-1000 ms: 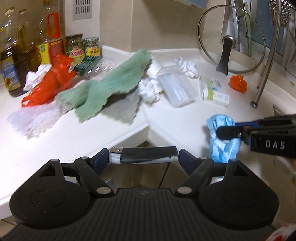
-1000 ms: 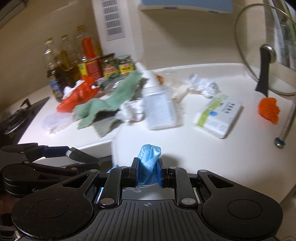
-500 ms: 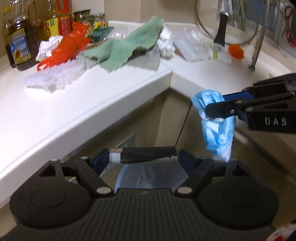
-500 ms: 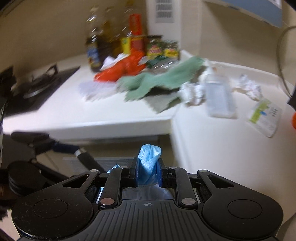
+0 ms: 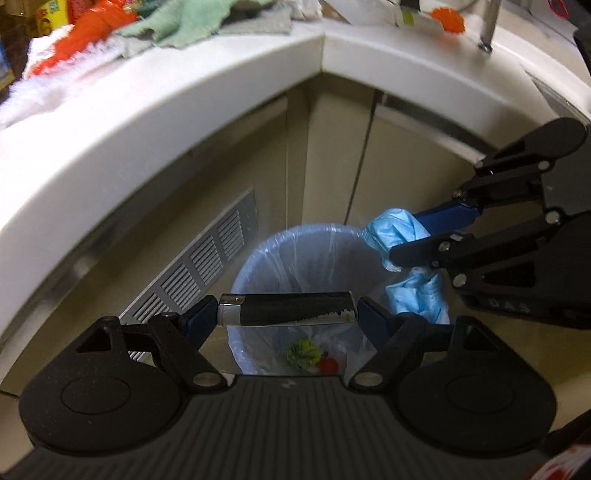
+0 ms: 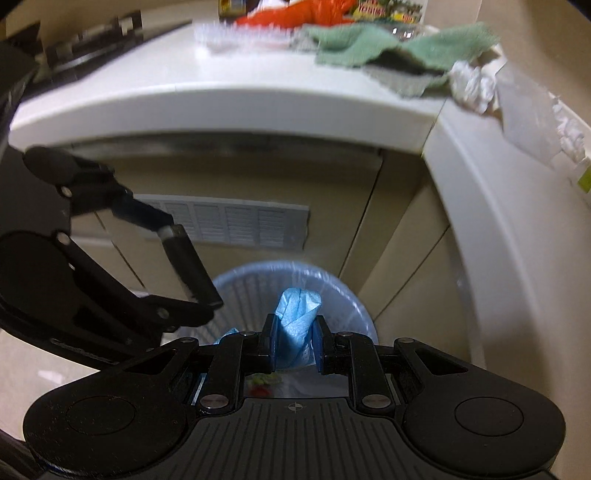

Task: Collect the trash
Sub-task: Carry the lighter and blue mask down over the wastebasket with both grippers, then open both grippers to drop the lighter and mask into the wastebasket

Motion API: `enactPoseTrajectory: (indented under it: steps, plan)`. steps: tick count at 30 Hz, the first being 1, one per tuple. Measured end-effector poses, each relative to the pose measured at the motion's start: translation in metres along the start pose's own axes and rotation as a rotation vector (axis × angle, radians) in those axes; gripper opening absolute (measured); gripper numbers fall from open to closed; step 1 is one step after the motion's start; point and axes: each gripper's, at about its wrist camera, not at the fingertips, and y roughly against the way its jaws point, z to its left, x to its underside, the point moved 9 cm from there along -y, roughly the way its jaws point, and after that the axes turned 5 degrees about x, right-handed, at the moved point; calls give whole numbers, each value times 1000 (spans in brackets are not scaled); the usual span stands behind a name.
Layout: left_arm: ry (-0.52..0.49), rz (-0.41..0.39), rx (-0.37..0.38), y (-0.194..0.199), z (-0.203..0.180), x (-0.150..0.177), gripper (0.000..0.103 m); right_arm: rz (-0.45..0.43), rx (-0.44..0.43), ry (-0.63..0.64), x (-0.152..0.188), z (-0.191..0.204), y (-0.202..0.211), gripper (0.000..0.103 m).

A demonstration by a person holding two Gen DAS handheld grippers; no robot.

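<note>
— While we list what is in hand, start with the left gripper [image 5: 288,314].

— Item one: we record a dark tube [image 5: 286,314] lying crosswise between its blue pads, one end against each pad. We enter the fingers as spread wide and clamped on the tube's two ends. A pale smear runs along the tube's lower edge.

— And the right gripper [image 6: 293,349]?

— Item two: we note a crumpled blue mask [image 6: 297,328] pinched between its fingers, which are pressed nearly together. The upper fold sticks out past the fingertips; in the left wrist view the rest hangs below the fingers.

— Where do both stand?

— Over the bin [image 5: 258,258], lined with a clear bag, on the floor in front of the cabinet corner. The tube sits above the bin's mouth; the mask hangs at its right rim in the left wrist view.

— Bin contents?

— Green scraps [image 5: 303,352] and something small and red, at the bottom.

— Left on the counter [image 6: 221,99]?

— We count a green cloth [image 6: 399,48], an orange bag [image 5: 92,29], and crumpled white paper [image 6: 472,86].
</note>
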Motion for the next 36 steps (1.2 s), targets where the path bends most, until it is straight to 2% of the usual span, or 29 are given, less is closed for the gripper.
enactPoseTrajectory:
  steps: [12,28,32,36]
  plan:
    - [-53,60,31,-27,4,9,80,52,31,26,17,2,-32,19]
    - [-94,83,55,-49,0,6,80,76,47,4,19,-2,-50,19]
    - [-114,80,57,-53,-1,4,84,78,50,1,19,-3,-54,19]
    - [-111,80,55,-52,0,4,84,77,51,-4,19,-3,-55,19]
